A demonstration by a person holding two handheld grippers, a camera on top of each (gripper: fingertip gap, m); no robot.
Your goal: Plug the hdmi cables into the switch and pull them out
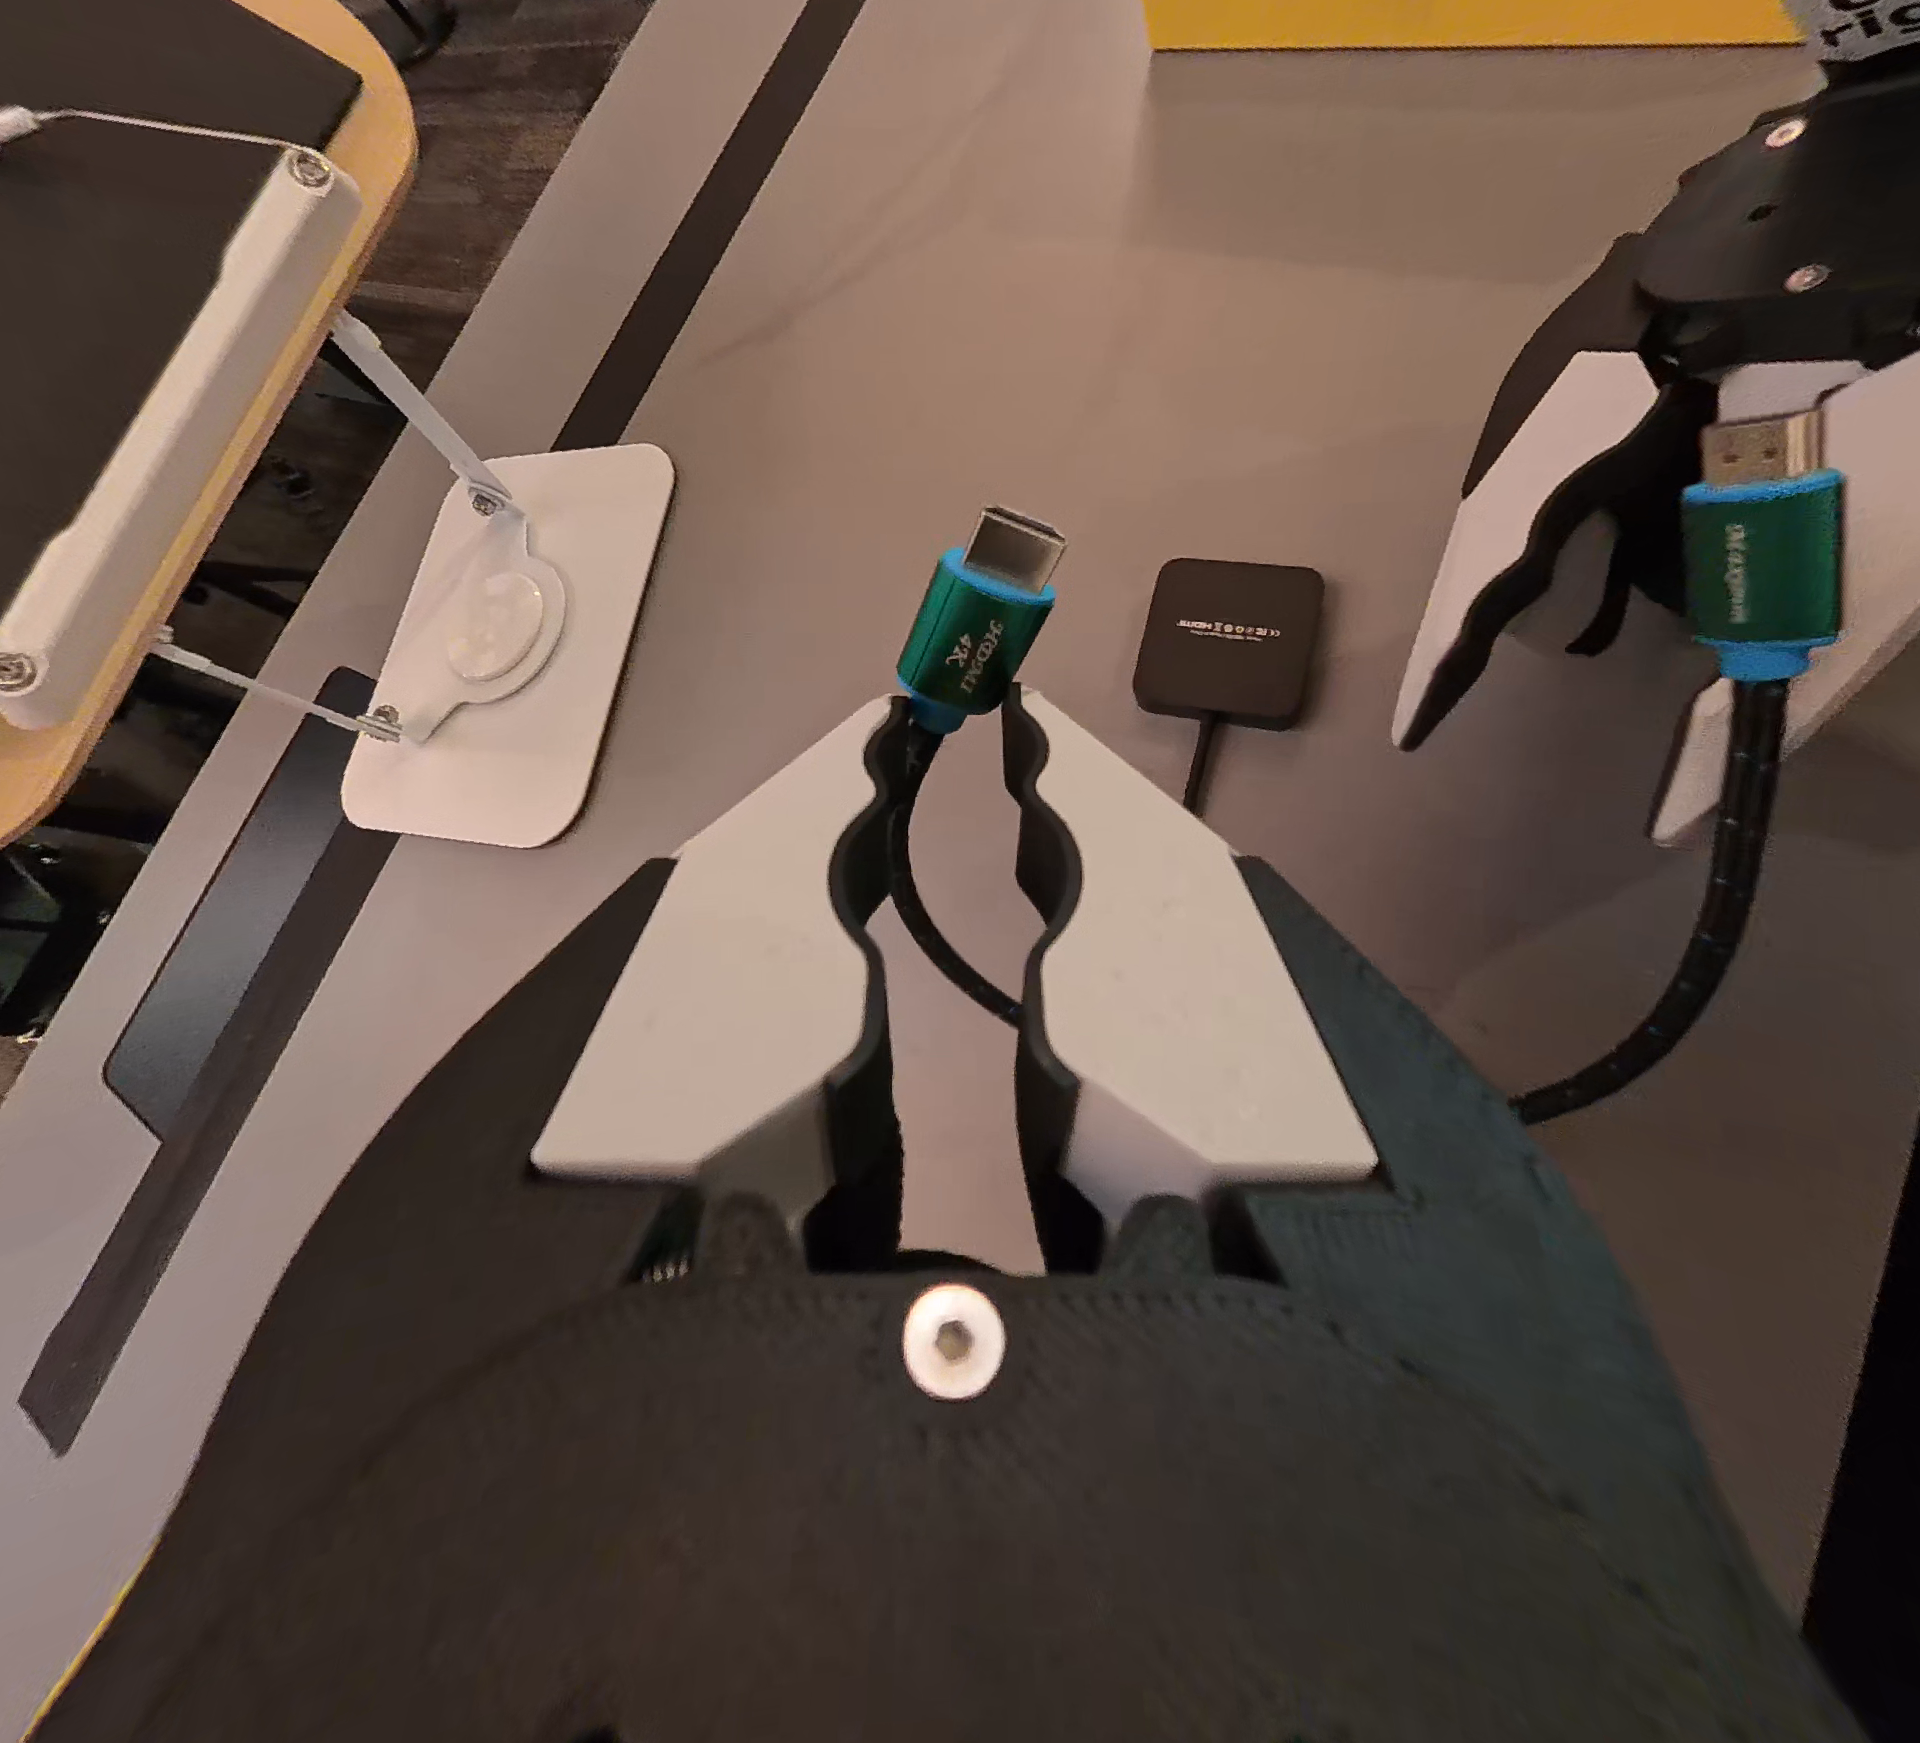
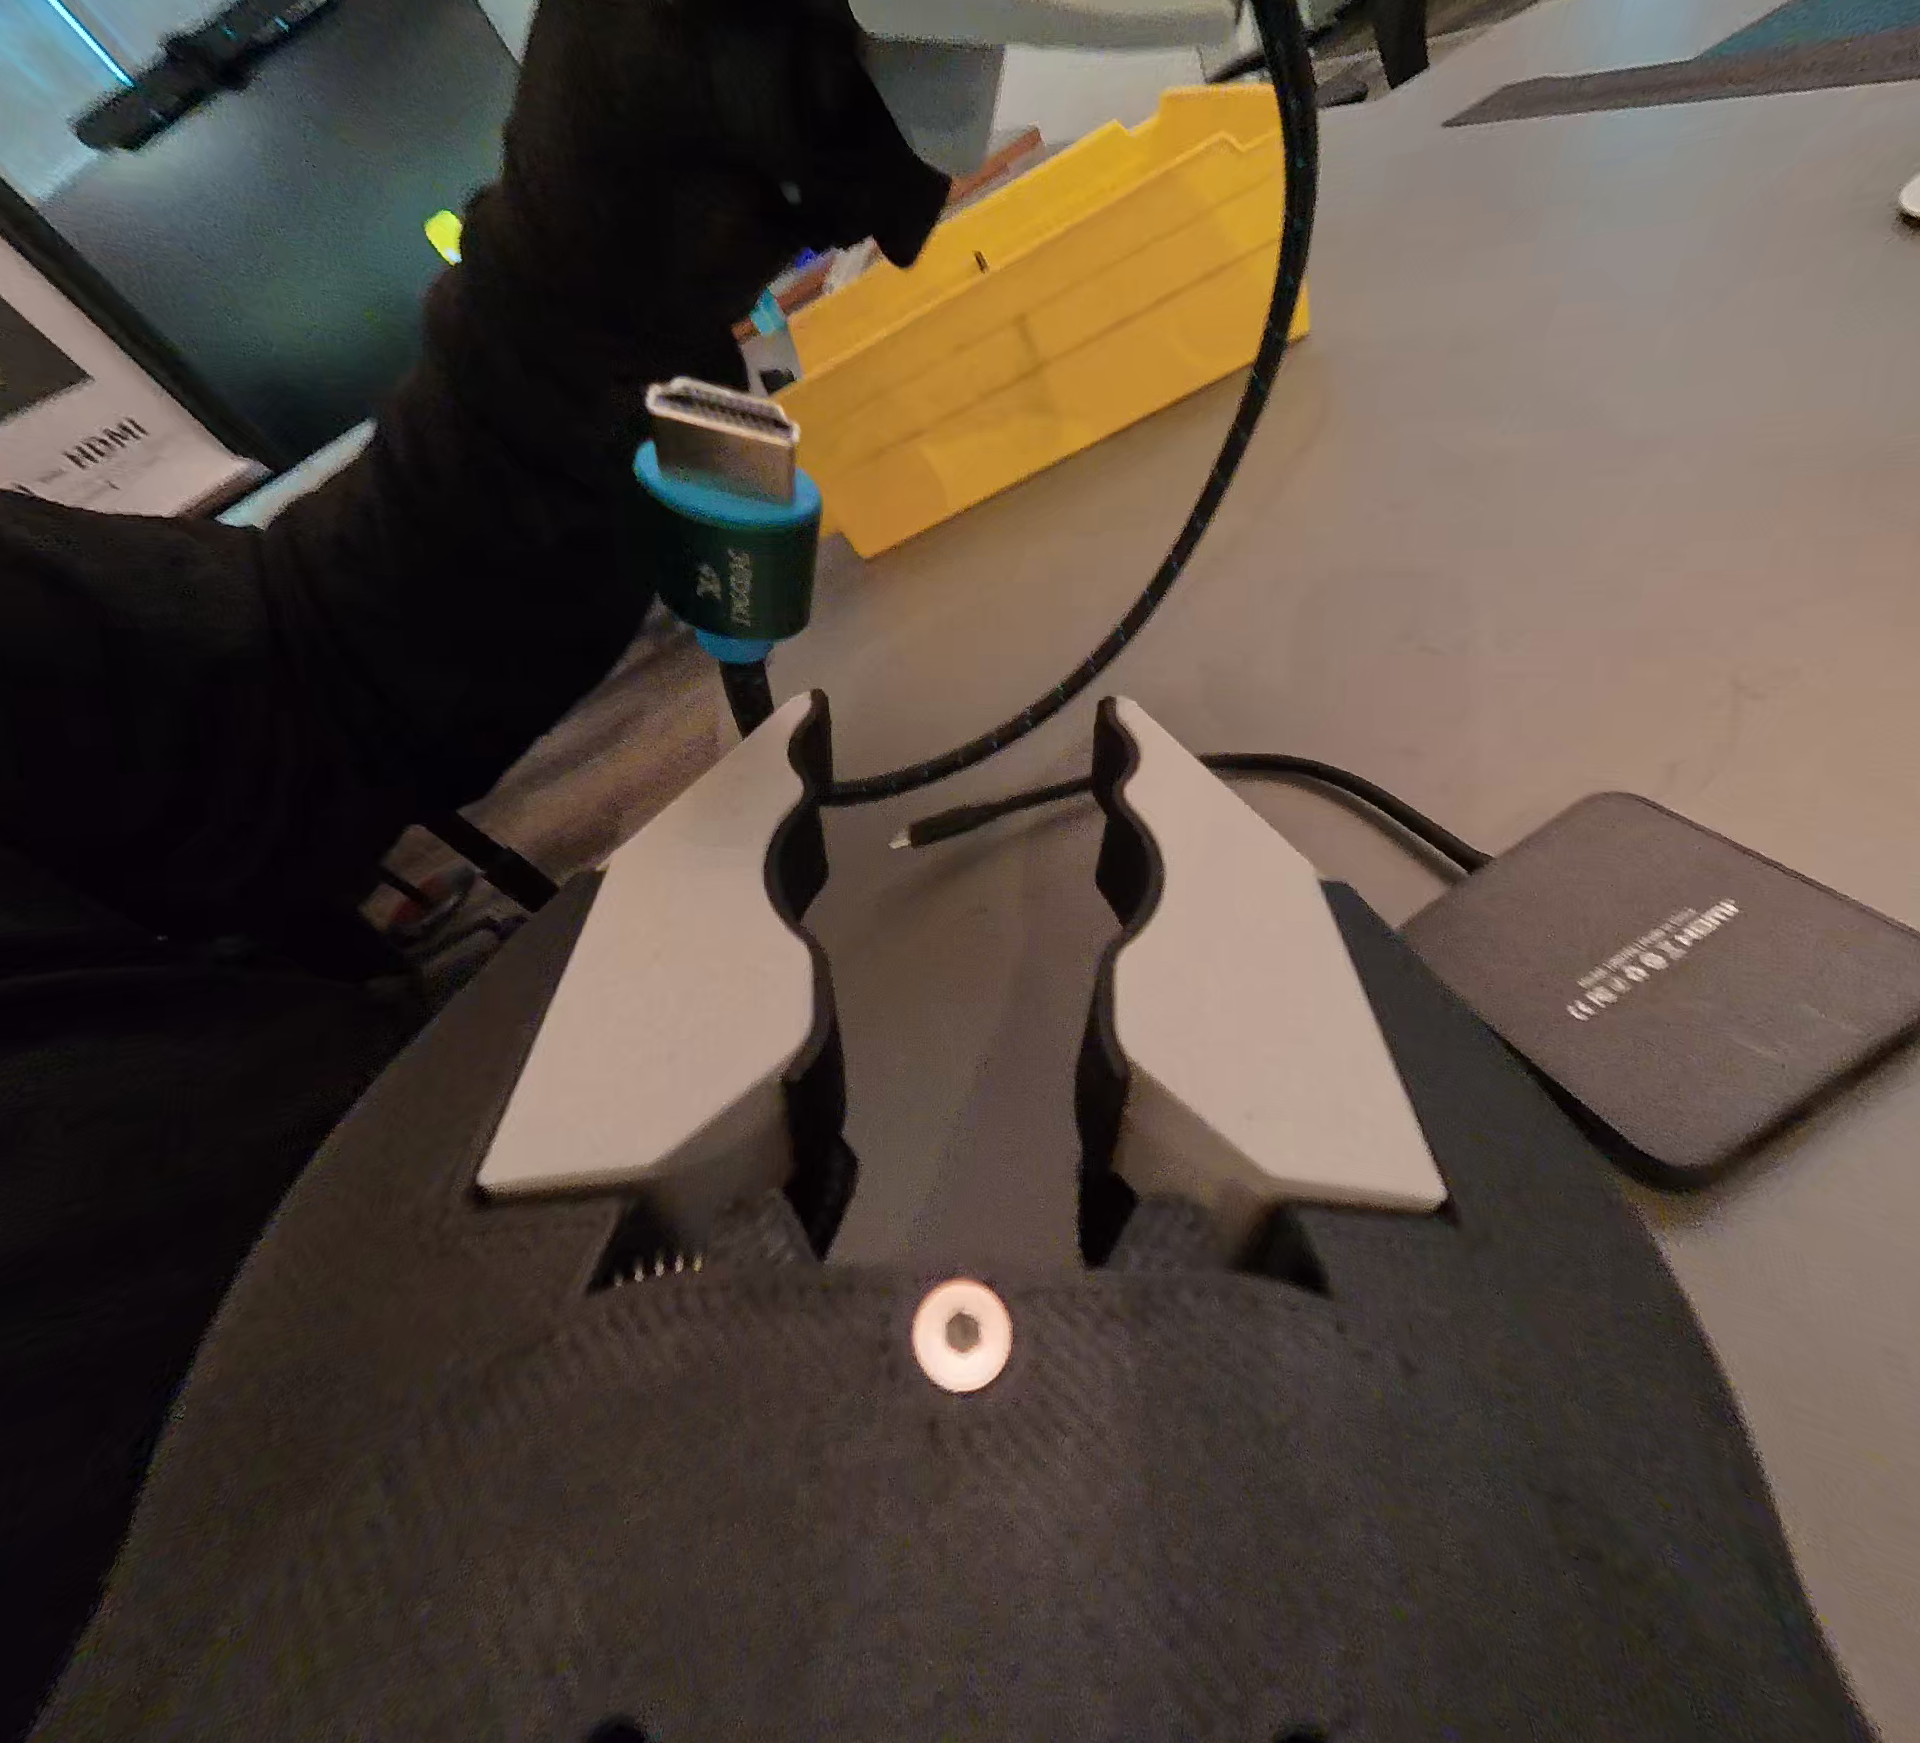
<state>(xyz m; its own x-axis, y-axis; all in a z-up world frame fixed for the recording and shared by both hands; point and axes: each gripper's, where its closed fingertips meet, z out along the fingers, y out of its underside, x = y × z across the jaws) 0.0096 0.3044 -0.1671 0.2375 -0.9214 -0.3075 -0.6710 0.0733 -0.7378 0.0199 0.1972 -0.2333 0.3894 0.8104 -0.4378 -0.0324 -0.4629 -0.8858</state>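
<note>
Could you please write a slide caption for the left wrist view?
Left gripper pinching an HDMI cable just behind its green plug, with the black switch on the grey table beyond.

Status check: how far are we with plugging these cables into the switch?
Done: nothing visible; the switch lies apart on the table. In hand: the left tool grips the cable behind one plug; the right tool stands open beside the other plug. Left: every insertion and pull-out.
</note>
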